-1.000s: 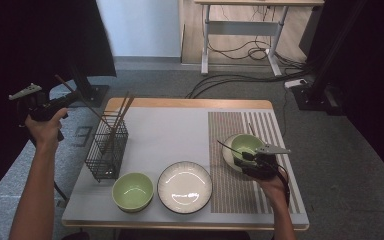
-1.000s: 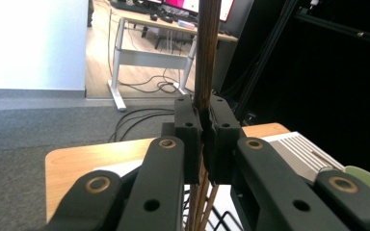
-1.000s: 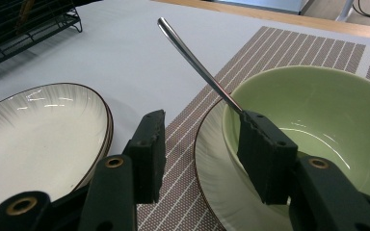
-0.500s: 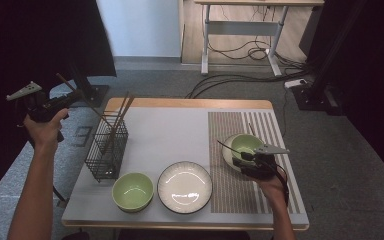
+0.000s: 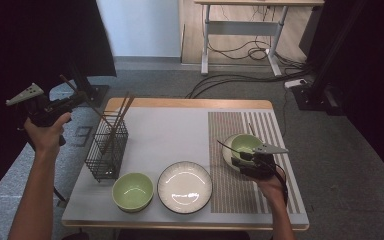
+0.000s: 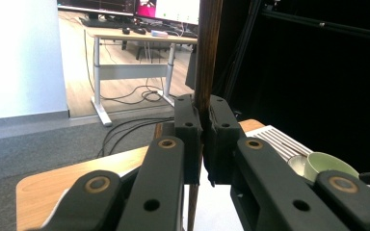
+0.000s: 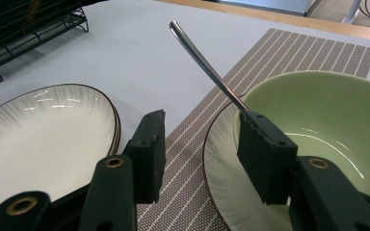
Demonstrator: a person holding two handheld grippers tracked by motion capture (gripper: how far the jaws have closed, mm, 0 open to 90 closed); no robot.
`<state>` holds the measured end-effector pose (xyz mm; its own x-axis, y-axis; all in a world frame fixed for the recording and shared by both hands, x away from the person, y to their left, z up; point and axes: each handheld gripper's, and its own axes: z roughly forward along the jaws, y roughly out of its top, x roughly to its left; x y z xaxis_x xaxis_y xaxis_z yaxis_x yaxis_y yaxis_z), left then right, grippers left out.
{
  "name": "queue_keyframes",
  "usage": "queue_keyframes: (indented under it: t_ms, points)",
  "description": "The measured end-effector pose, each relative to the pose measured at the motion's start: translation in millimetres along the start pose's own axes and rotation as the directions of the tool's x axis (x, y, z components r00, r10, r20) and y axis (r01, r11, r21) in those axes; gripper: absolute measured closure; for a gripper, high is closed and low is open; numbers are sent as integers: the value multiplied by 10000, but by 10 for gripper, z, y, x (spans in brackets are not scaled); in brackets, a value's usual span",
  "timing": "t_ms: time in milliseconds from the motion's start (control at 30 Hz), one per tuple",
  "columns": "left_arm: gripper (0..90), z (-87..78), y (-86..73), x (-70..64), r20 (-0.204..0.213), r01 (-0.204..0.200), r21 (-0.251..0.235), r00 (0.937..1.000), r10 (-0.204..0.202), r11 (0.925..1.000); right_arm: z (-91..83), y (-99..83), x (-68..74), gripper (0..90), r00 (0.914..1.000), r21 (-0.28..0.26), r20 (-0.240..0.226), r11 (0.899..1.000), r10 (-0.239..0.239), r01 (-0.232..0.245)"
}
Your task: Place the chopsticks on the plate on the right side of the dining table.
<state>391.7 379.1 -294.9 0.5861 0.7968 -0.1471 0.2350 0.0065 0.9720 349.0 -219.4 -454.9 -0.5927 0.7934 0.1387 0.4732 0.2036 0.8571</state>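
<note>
Here, the left gripper (image 5: 75,97) was held up off the table's (image 5: 180,117) left edge, beyond the wire basket (image 5: 107,149), its jaws clamped on a dark wooden chopstick (image 6: 204,53) that ran up and down between them in the left gripper view. The right gripper (image 7: 200,154) rested near the right edge over the striped placemat (image 5: 240,187), jaws parted, the right-hand jaw at the rim of a green bowl (image 7: 327,115) on a plate (image 7: 217,159), from which a metal utensil handle (image 7: 202,62) slanted up. Also on the table: a white ribbed plate (image 5: 184,186) at the front centre and a second green bowl (image 5: 132,190) to its left.
</note>
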Motion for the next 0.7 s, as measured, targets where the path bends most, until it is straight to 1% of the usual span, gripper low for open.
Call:
queue_keyframes:
  t_ms: [67,167,267,400,500,633,700]
  points:
    - [850,-1,18,-29,-12,-52,-42,10000,52,10000,6,7,6,526,10000,-8,-20,10000,-29,29]
    - [850,-1,65,-51,-137,-201,-11,9997,201,9998,9,19,18,526,9999,-42,-54,10000,-85,85]
    - [850,5,110,-62,-241,-286,-116,9993,283,9995,9,26,19,526,9999,-86,-63,9999,-89,89]
    - [850,29,147,-80,-220,-270,-258,9994,264,9993,8,23,6,526,10000,-41,-49,10000,-51,50]
    - [850,36,162,-121,-274,-400,-327,9989,391,9987,10,19,6,526,10000,-27,-50,10000,-44,44]
    - [850,20,178,-168,-163,-482,-371,9987,476,9981,17,20,17,526,10000,-1,-62,10000,-57,57]
    - [850,11,186,-182,-55,-451,-398,9990,449,9982,19,20,19,526,10000,-5,-67,10000,-60,60]
